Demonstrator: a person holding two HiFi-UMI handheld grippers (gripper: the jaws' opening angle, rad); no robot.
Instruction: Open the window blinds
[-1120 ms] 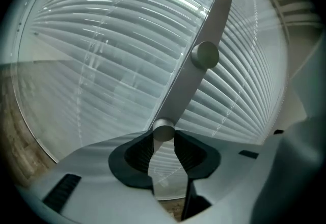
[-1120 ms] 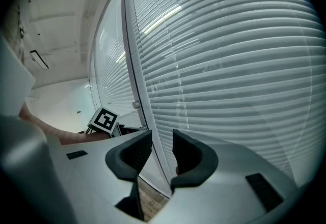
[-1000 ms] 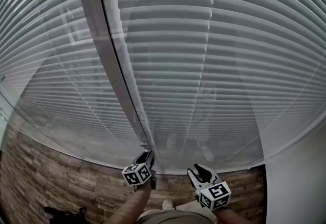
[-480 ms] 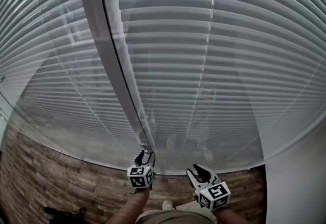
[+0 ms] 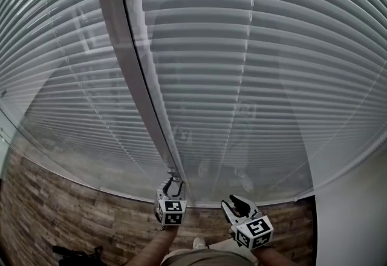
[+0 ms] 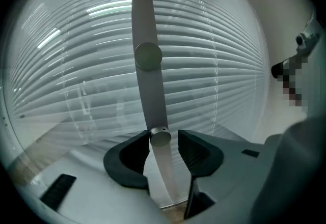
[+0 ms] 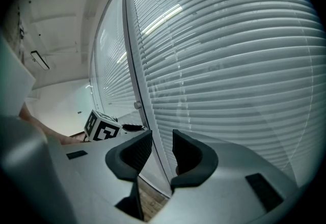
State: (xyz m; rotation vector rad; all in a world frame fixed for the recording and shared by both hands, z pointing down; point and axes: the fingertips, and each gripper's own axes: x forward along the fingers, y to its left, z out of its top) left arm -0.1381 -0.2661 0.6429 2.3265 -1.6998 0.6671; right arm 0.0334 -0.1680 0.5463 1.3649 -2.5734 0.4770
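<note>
White slatted blinds [image 5: 260, 77] hang tilted shut behind glass on both sides of a grey upright frame bar [image 5: 130, 77]. My left gripper [image 5: 171, 182] is at the foot of that bar. In the left gripper view a small round metal knob [image 6: 161, 138] on the bar [image 6: 145, 24] sits between the left gripper's [image 6: 164, 139] jaws. Those jaws have just been opening: the knob lies against the left pad with a gap on the right. A larger knob [image 6: 148, 56] sits higher up. My right gripper [image 5: 233, 203] hangs beside it, drawn together and holding nothing [image 7: 162, 144].
Wood-look flooring [image 5: 72, 210] runs below the glass. A plain white wall [image 5: 357, 210] closes the right side. A dark object [image 5: 75, 253] lies on the floor at the lower left. The left gripper's marker cube [image 7: 103, 127] shows in the right gripper view.
The left gripper has rolled about its own axis, its marker cube turning to face the camera, and its jaws have spread apart around the knob. The right gripper has stayed put.
</note>
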